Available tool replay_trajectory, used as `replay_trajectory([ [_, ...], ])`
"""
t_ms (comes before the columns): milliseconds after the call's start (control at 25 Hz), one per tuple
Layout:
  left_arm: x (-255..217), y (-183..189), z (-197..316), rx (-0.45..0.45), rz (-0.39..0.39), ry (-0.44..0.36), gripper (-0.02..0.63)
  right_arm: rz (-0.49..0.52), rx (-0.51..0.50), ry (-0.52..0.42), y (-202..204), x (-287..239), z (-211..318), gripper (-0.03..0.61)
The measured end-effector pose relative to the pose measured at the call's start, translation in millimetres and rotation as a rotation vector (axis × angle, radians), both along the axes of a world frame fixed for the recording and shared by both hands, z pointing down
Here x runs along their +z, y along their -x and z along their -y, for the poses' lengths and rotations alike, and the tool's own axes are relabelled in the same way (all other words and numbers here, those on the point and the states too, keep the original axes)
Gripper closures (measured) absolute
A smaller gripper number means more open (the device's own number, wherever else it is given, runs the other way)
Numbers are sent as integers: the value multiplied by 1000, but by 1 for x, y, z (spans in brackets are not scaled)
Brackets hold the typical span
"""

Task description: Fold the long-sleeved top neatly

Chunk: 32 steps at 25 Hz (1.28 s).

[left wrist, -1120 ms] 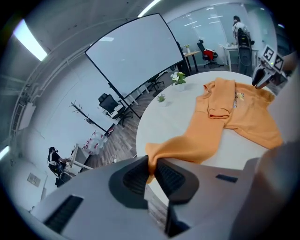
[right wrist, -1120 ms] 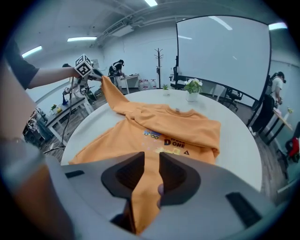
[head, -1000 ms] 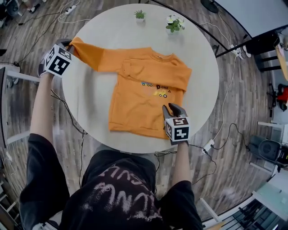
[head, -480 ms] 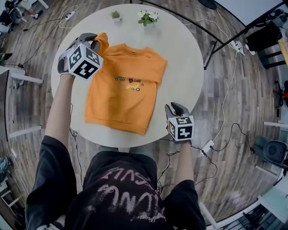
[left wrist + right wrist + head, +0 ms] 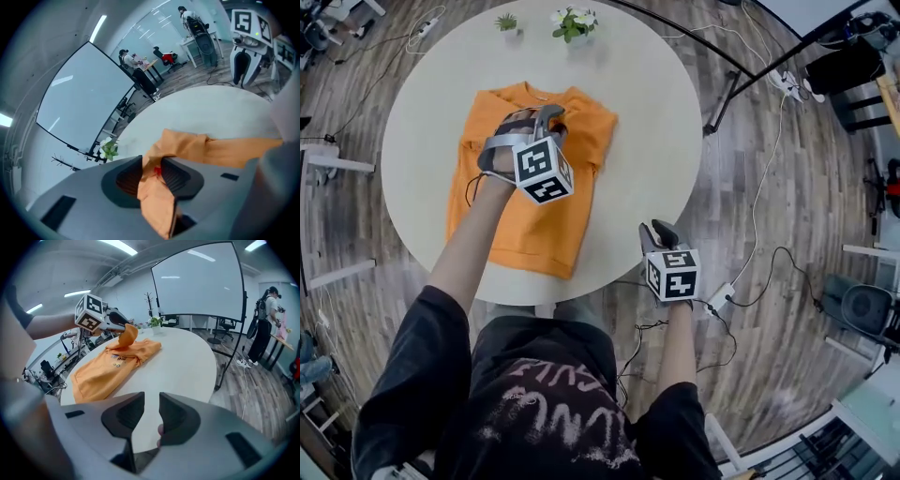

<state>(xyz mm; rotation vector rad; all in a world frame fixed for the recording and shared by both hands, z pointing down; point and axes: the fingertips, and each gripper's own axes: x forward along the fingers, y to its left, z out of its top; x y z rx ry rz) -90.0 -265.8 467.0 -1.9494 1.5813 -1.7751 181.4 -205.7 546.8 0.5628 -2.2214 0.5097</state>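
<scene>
The orange long-sleeved top [image 5: 534, 225] lies on the round white table [image 5: 656, 122], its right sleeve folded in across the chest. My left gripper [image 5: 546, 116] hovers over the chest with the left sleeve [image 5: 206, 147] drawn in over the body. Its jaws have just been opening, and the sleeve end [image 5: 152, 187] hangs loosely between the parted pads. In the right gripper view the sleeve [image 5: 127, 337] droops from the left gripper [image 5: 123, 325] above the top [image 5: 112, 364]. My right gripper [image 5: 659, 230] is open and empty by the table's near right edge, clear of the top.
Two small potted plants [image 5: 505, 21] [image 5: 572, 19] stand at the table's far edge. A black stand [image 5: 722, 84] and cables lie on the wood floor to the right. A person [image 5: 262, 329] stands beyond the table by a large white screen [image 5: 197, 282].
My left gripper swept from the table's left edge to over the chest, carrying the sleeve with it. My right gripper drew back from the hem to the table's near right edge.
</scene>
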Motion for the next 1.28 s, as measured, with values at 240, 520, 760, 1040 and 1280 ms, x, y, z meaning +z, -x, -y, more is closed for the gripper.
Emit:
replay_trajectory([
  [240, 23, -21, -11, -13, -111, -11, 371, 18, -31, 6, 15, 5, 9, 476],
  [520, 8, -25, -11, -13, -173, -84, 370, 67, -113, -11, 63, -7, 17, 476],
  [760, 46, 66, -56, -121, -170, 108, 373, 117, -140, -6, 113, -16, 40, 471],
  [1040, 84, 87, -58, -206, -299, 158, 377, 156, -236, 20, 197, -26, 68, 394],
  [1280, 101, -2, -64, -2, -367, 221, 398, 132, -287, 62, 225, -13, 70, 362],
])
